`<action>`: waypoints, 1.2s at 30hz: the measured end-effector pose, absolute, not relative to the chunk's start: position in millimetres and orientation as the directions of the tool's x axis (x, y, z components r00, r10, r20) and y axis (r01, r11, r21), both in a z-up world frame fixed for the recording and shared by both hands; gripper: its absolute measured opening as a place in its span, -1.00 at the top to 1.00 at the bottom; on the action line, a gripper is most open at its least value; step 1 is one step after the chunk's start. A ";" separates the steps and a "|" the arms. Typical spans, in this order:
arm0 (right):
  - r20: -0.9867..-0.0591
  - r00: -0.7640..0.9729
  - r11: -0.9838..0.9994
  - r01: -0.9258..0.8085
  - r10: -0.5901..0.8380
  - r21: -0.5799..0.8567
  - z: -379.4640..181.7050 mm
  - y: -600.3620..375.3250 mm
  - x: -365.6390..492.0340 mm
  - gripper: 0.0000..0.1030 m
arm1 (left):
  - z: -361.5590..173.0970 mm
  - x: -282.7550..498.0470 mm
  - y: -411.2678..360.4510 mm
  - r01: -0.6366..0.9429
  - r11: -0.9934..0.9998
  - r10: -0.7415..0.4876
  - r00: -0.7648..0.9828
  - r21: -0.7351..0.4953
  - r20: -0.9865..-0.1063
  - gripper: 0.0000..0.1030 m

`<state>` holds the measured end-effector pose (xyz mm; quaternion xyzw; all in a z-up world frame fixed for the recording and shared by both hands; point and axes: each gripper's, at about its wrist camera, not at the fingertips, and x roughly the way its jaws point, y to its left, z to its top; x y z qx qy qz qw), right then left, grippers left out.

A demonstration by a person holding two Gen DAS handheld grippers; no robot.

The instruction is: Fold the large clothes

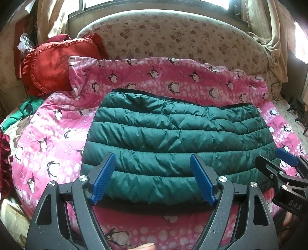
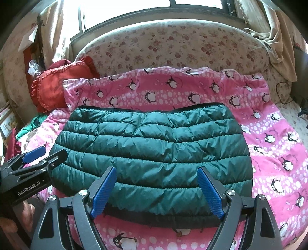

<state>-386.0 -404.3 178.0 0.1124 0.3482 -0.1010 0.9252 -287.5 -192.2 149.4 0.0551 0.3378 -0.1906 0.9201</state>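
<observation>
Jaws gape wide on both the left gripper [image 1: 154, 178] and right gripper [image 2: 156, 189], gripping nothing; the folded green puffer jacket [image 2: 152, 155] lies just ahead on the pink penguin quilt [image 2: 273, 146].

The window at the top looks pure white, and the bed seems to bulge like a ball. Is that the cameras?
Yes. In both wrist views the window is blown out by daylight, hiding anything outside; the fisheye lenses bend the sofa back and pink quilt into curves, with dark corners. The green jacket stays sharp and evenly lit.
</observation>
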 end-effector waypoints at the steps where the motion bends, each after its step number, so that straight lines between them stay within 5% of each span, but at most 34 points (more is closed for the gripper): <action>1: -0.667 0.737 0.954 0.267 -0.109 0.138 177.9 -404.6 -385.5 -0.61 | 149.4 -287.3 -193.0 0.390 0.921 -0.314 0.699 -0.026 -0.642 -0.55; 36: -0.684 0.723 0.950 0.273 -0.098 0.152 171.6 -413.1 -375.7 -0.62 | 145.2 -281.6 -205.7 0.413 0.911 -0.322 0.682 -0.018 -0.657 -0.55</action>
